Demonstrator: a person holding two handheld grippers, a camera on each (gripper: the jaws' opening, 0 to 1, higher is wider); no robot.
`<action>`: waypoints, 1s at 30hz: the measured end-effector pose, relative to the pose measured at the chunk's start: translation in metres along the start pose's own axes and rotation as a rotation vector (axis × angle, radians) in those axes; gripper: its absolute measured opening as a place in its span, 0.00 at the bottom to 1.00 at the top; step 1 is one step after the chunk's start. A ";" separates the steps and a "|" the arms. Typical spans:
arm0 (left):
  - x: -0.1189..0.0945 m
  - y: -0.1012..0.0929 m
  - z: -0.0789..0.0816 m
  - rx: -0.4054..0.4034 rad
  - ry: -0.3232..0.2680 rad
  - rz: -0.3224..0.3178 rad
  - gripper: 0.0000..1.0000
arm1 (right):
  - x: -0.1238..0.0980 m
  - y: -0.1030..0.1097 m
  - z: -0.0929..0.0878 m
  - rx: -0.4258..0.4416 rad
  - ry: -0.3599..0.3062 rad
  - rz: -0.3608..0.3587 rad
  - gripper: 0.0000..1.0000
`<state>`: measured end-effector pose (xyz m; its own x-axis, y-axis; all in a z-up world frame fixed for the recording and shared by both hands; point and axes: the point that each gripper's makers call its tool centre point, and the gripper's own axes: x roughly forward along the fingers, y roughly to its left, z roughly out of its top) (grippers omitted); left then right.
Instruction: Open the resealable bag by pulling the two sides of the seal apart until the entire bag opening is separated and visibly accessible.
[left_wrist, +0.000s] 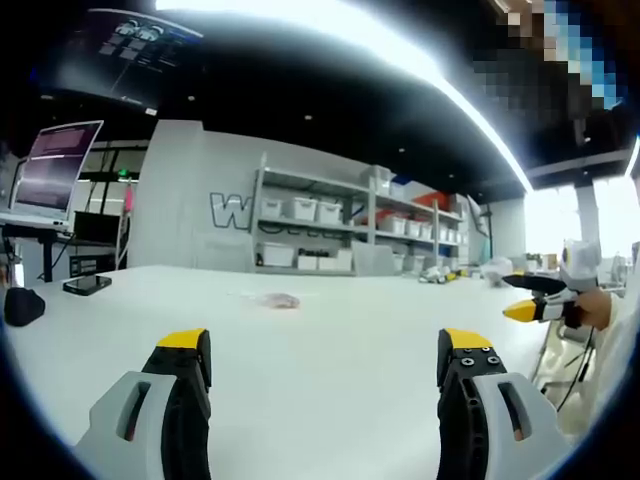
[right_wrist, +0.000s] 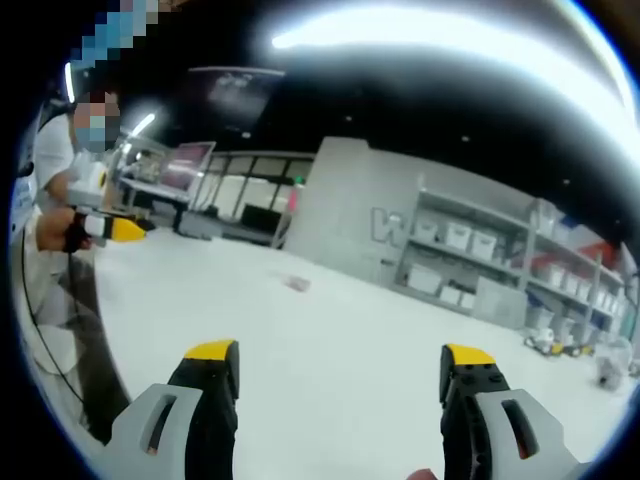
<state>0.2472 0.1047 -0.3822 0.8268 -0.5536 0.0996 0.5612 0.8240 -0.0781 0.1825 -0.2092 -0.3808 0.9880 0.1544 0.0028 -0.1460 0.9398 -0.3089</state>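
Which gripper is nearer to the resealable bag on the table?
Cannot tell: neither is clearly nearer. The left gripper and right gripper both hover open, well short of the bag, which lies untouched ahead of each.

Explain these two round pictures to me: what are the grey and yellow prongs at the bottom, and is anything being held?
Each picture comes from a fisheye camera riding on a hand-held gripper, a two-jaw tool that a person carries, one in each hand. There is no robot arm here. The prongs are the jaws, seen from behind. In the left gripper view you look along the left gripper; in the right gripper view, along the right gripper. Both stand open and hold nothing. They hover over a wide white table. Far out on it lies a small clear bag, the thing to be opened, also seen as a small speck in the right gripper view. A dark phone-like slab lies near the table's left edge. Shelves with white bins stand behind.
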 end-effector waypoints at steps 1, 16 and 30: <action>0.000 0.000 0.000 -0.001 -0.001 0.000 0.92 | 0.000 0.000 0.000 0.000 0.000 0.000 0.83; -0.001 0.003 0.001 -0.001 -0.003 0.005 0.92 | 0.001 0.001 0.000 -0.001 0.003 0.002 0.83; 0.000 0.003 0.000 0.003 0.003 0.003 0.91 | 0.004 -0.001 -0.002 -0.001 0.010 -0.002 0.83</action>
<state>0.2491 0.1074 -0.3828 0.8287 -0.5513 0.0965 0.5583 0.8262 -0.0751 0.1866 -0.2100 -0.3822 0.9887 0.1496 -0.0064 -0.1442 0.9398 -0.3098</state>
